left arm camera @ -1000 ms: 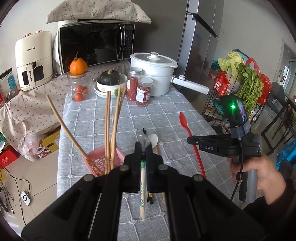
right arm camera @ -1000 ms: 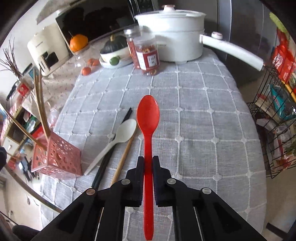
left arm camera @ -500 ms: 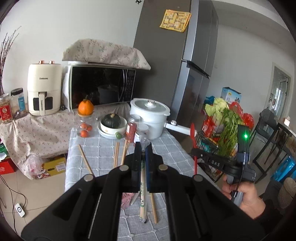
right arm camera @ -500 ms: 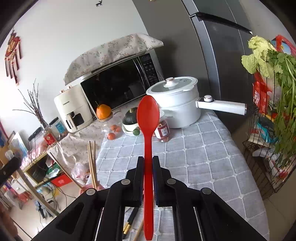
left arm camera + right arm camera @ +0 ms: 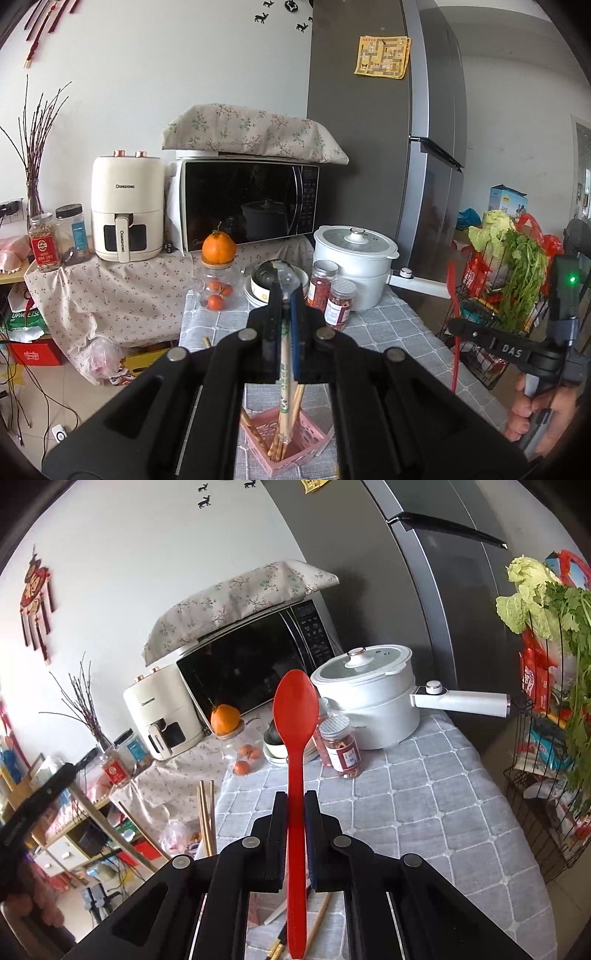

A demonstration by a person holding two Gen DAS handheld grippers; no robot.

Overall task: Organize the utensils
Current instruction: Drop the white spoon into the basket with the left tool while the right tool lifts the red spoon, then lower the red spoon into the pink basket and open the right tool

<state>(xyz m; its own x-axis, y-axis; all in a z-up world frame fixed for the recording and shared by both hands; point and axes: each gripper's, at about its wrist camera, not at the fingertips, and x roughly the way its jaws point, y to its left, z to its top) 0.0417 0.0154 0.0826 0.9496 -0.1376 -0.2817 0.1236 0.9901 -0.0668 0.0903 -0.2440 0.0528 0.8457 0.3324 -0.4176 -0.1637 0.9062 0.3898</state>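
On the left, the left tongs [image 5: 283, 314] are gripping a clear-bowled spoon with a pale printed handle [image 5: 284, 354], clenched tight on the shaft. The handle's lower end is hanging straight over the pink perforated plastic basket [image 5: 312, 441] on the grey quilted table [image 5: 384, 328], where several wooden chopsticks [image 5: 275, 441] are already standing. My guess is the spoon is being held bowl-up so the handle can drop in first beside them.

Moving across, a white spoon, a bamboo chopstick and a dark pair of chopsticks [image 5: 277, 950] are lying loose on the table, peeking out under the right tool, so there is sorting left to do.

On the right, the right tongs [image 5: 295, 805] are clamping a red plastic spoon [image 5: 295, 716] around mid-handle, bowl pointing up and away, tail hanging down toward the person. It is being carried clear of the table, well apart from the basket, likely waiting its turn. From the left camera you can see the person's hand [image 5: 532, 410] wrapping the grip of that right tool.
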